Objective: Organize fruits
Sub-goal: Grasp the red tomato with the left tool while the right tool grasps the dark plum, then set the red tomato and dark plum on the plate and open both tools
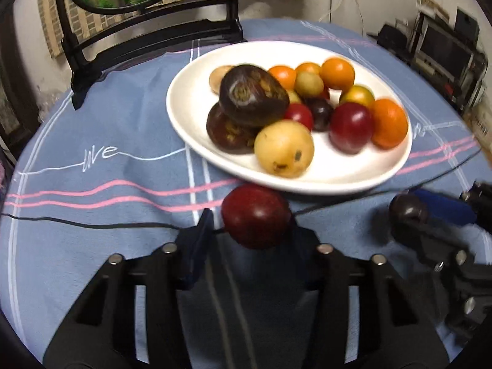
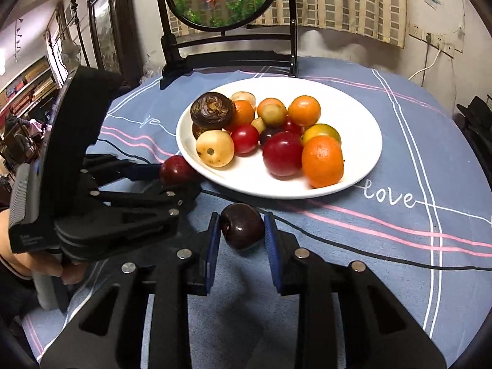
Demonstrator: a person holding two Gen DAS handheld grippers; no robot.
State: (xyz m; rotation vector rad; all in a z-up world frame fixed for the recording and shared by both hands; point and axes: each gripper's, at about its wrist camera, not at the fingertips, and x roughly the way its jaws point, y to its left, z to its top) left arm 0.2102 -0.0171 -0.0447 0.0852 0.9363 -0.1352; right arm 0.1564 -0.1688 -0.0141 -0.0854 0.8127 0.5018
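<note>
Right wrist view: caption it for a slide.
Right hand-held gripper shut on a dark plum beside the white fruit plate.

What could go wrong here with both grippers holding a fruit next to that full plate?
The red plum in the left gripper sits right at the white plate's rim and might knock it. The piled fruit could roll. The right gripper might bruise its dark plum.

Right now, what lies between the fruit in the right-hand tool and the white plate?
A strip of blue cloth crossed by a thin black cable, seen in the right wrist view, between the dark plum and the white plate.
</note>
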